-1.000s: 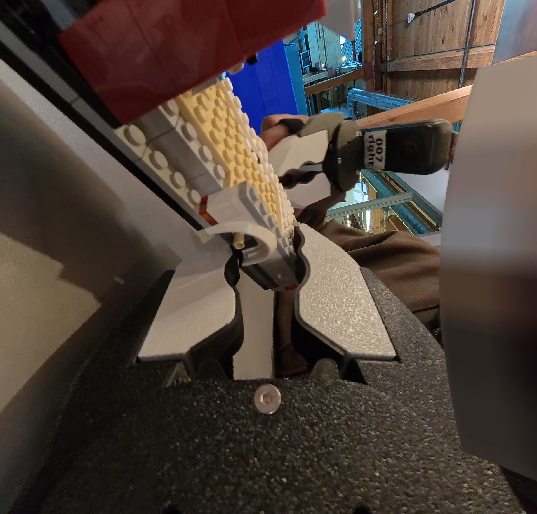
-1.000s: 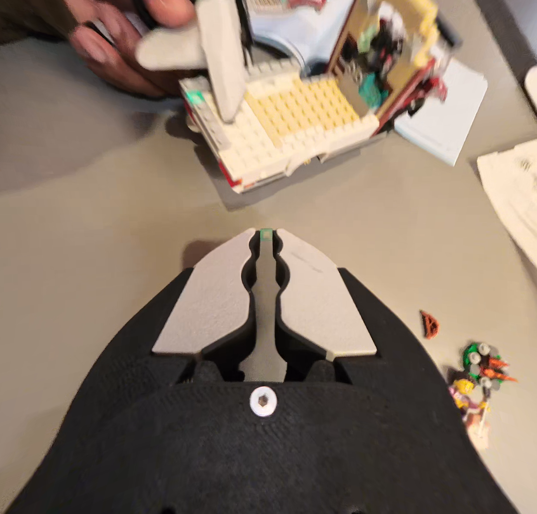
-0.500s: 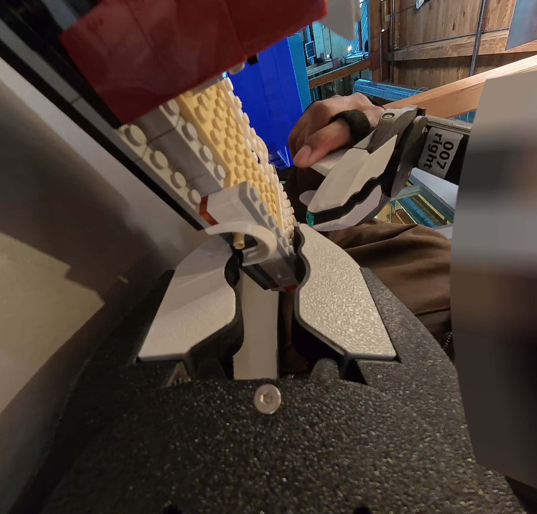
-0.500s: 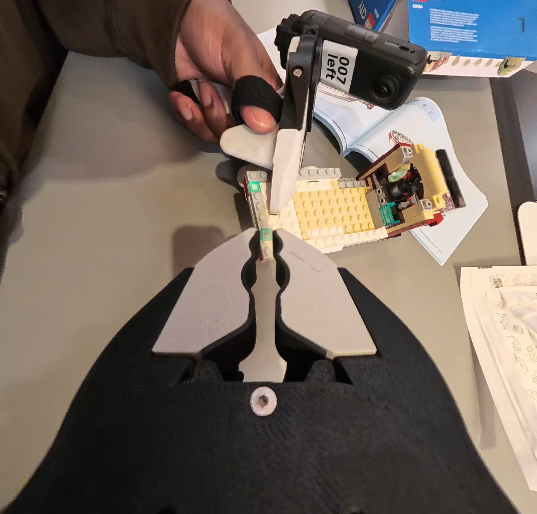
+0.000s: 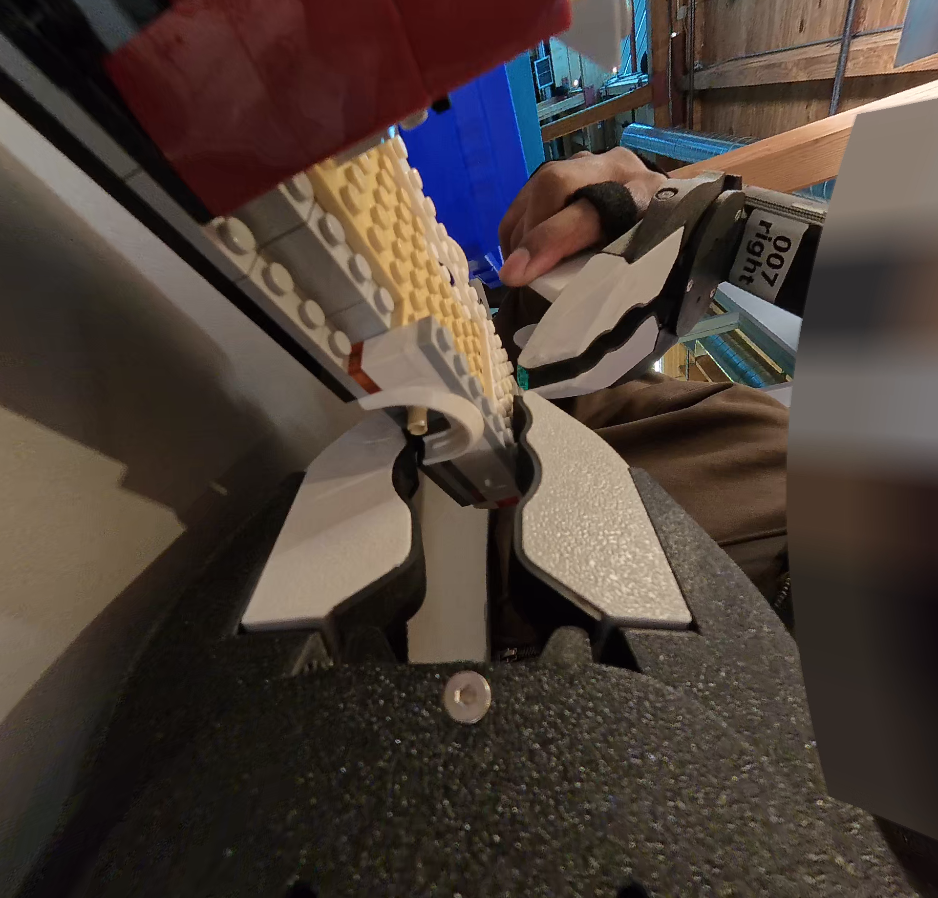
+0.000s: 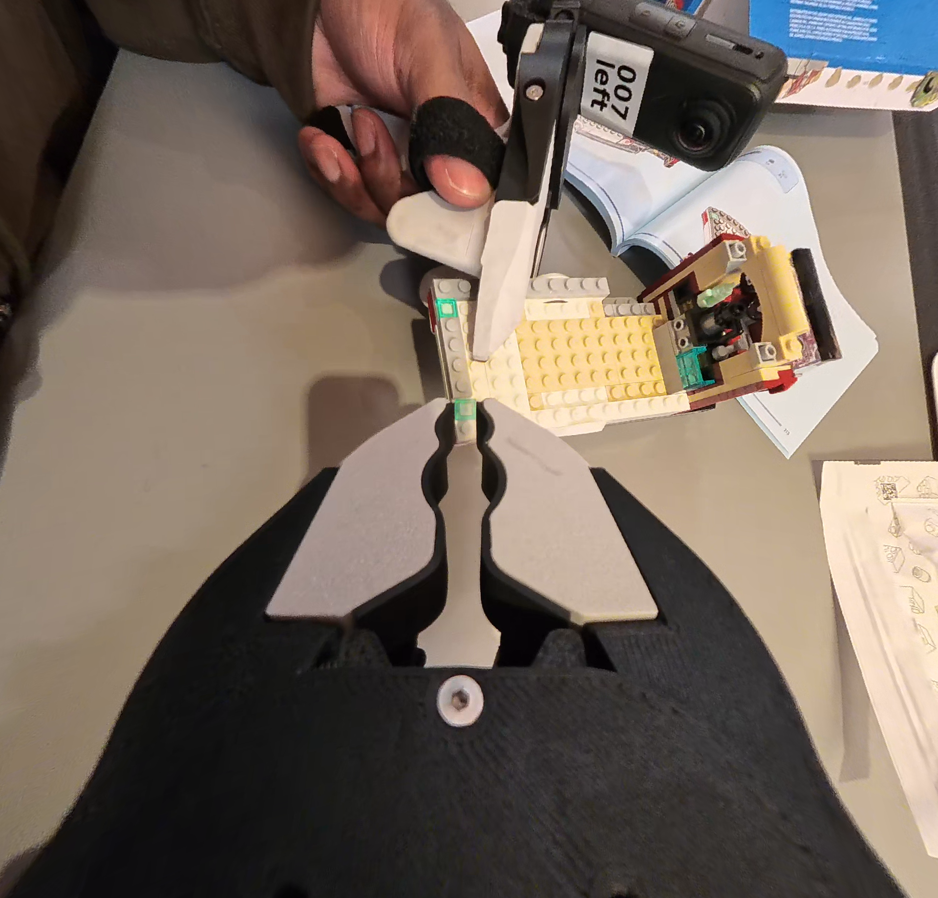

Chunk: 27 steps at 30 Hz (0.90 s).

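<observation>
The right gripper (image 6: 465,419) is clenched on a small grey brick with a clear green tile (image 6: 465,417) on top, both pads pressing its sides, and the piece sits right at the near-left corner of the brick model (image 6: 558,361), in line with the grey studded strip that runs along the model's left edge. A second green tile (image 6: 446,309) sits at the far end of that strip. The left gripper (image 5: 469,447) is closed on the same left end of the model: in its own view one finger lies against the studded top and the other against the underside by a white curved piece (image 5: 446,412), with the edge of the model wedged between them; from the right wrist view its upper finger (image 6: 500,285) comes down from the far side onto the cream plates. A hand (image 6: 401,107) with black finger loops holds that gripper, which carries a black camera (image 6: 675,82) with a white label. The model has a tan and cream studded floor and, at its right end, a dark red and tan cabin. It lies on a grey table (image 6: 177,366), partly over an open booklet (image 6: 675,204). A blue box (image 6: 837,16) stands at the far right, and a white printed sheet (image 6: 893,594) lies at the near right.
</observation>
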Tool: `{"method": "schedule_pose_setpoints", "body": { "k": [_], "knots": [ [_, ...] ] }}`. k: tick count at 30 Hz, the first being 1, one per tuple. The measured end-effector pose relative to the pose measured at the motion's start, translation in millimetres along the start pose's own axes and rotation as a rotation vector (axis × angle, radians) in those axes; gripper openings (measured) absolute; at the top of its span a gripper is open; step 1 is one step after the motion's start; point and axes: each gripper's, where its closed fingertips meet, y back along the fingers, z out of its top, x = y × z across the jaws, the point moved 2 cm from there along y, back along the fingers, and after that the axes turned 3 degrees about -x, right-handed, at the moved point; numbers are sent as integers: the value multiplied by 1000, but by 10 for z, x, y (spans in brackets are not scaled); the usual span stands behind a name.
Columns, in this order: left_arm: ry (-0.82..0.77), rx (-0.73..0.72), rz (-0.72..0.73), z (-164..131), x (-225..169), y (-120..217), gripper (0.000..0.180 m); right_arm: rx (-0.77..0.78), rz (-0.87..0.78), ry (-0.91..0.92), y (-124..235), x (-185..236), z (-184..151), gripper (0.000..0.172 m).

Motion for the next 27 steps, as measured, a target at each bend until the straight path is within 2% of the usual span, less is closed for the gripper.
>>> {"method": "schedule_pose_setpoints", "body": {
  "k": [19, 23, 27],
  "knots": [
    [-5, -3, 1, 4, -3, 1, 36, -15, -28, 18, -2, 5, 20, 14],
    [-18, -30, 8, 42, -4, 25, 36, -11, -151, 39, 43, -44, 0, 23],
    [-19, -62, 16, 86, 6, 49, 36, 27, -378, 151, 47, -61, -17, 28]
  ]
}}
